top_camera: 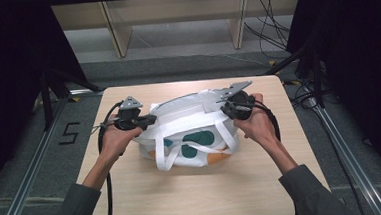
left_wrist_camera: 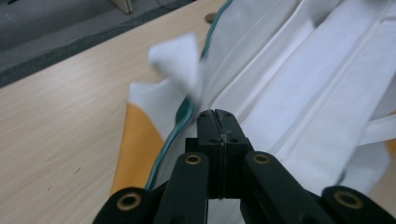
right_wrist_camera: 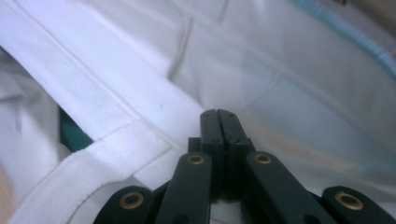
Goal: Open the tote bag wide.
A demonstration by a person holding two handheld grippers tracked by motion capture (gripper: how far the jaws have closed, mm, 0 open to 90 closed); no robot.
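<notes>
high view: bag (top_camera: 190, 132) on table (top_camera: 263, 183) | left claw (left_wrist_camera: 217, 122), right claw (right_wrist_camera: 218, 122): pinched shut on bag edges

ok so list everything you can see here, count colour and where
tote bag: one, white with teal and orange shapes, lying mid-table, pinched at both ends
bag straps: two, white, looped over the bag's front
table: one, light wood, centre of the high view
shelf legs: two, pale wood, on the floor beyond the table
cables: several, black, on the floor at far right
floor mark: one, black, left of the table
left gripper: one, black, fingers shut on the bag's teal-edged left end
right gripper: one, black, fingers shut on the bag's right end
hands: two, each holding a gripper, grey sleeves at the bottom of the high view
</notes>
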